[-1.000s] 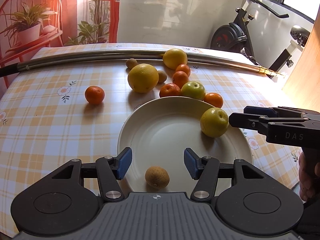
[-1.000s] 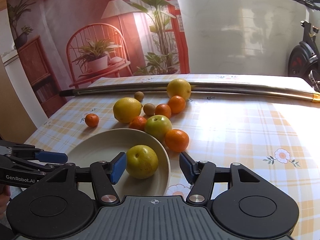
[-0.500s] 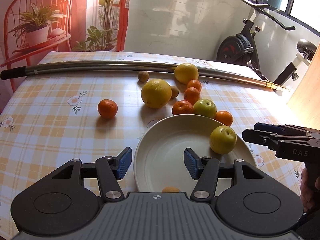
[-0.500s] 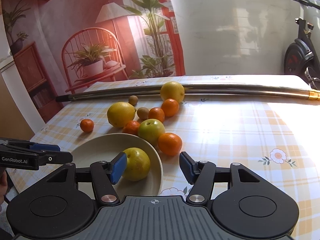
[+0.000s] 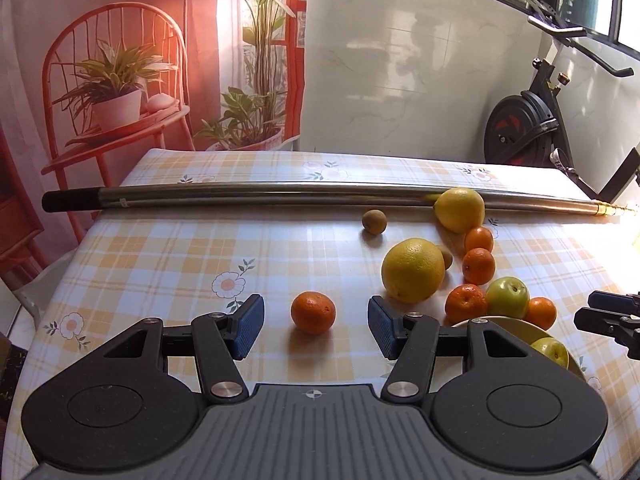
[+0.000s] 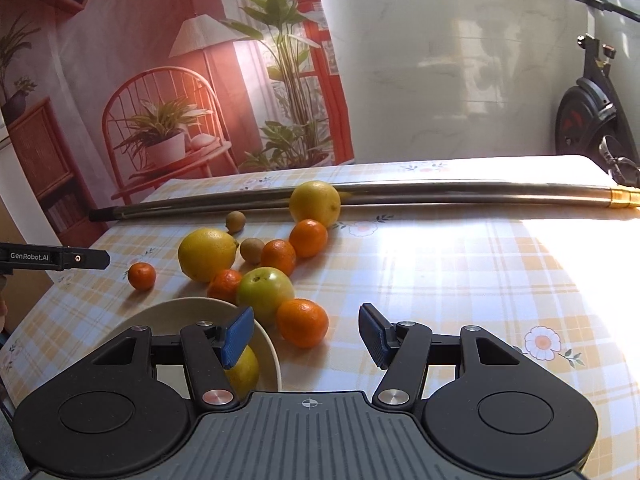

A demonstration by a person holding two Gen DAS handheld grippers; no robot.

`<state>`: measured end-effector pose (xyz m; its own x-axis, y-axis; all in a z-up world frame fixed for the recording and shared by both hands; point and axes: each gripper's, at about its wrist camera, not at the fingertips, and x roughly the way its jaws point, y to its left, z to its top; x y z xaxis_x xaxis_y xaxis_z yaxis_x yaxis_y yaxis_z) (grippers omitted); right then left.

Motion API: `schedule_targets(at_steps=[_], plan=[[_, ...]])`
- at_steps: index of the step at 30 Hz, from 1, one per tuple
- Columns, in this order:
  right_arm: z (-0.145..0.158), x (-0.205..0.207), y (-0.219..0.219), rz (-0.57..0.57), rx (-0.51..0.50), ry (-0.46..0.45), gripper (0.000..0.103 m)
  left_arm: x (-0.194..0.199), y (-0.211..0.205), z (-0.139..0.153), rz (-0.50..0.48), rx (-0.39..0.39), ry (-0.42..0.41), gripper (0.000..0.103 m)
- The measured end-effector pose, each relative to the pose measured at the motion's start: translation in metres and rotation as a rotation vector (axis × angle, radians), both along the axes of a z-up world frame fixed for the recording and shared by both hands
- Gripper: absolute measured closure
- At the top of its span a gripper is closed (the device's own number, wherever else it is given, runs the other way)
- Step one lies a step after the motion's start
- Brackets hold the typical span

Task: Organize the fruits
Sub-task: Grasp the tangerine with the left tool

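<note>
My left gripper is open, its blue pads either side of a lone tangerine on the checked tablecloth, not touching it. A white plate holds a yellow-green apple; the same plate shows at the left wrist view's right edge. My right gripper is open just behind a tangerine beside the plate. A green apple, a large yellow citrus, a second yellow citrus, more tangerines and two small brown fruits lie clustered behind.
A long metal pole lies across the table's far side. An exercise bike stands past the right corner. The table's left edge is close to my left gripper. Open tablecloth lies to the right.
My left gripper has swung left and drawn back from the plate, leaving the brown fruit there out of view, and now frames the lone tangerine. My right gripper has shifted right, off the plated apple.
</note>
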<state>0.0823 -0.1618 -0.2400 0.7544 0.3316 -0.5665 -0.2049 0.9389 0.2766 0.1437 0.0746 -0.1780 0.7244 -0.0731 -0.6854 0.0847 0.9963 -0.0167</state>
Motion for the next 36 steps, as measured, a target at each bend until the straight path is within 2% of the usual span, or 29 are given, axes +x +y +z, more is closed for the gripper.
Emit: schedule_targets(at_steps=[8,17,30,32,36], plan=[[-0.01,0.009,-0.003,-0.024,-0.005,0.027,0.049,0.023,0.003,-0.019,0.009,0.057,0.032,0.043],[-0.017,0.014,-0.006,-0.046,0.018,0.046,0.049,0.039,0.011,-0.031,0.01,-0.017,0.056,0.043],[-0.024,0.015,-0.012,-0.058,0.039,0.072,0.049,0.053,-0.004,-0.05,-0.038,0.042,0.094,0.044],[-0.024,0.014,-0.012,-0.056,0.039,0.072,0.049,0.056,-0.006,-0.052,-0.038,0.053,0.1,0.046],[-0.024,0.013,-0.011,-0.054,0.04,0.076,0.049,0.055,-0.007,-0.054,-0.053,0.051,0.093,0.063]])
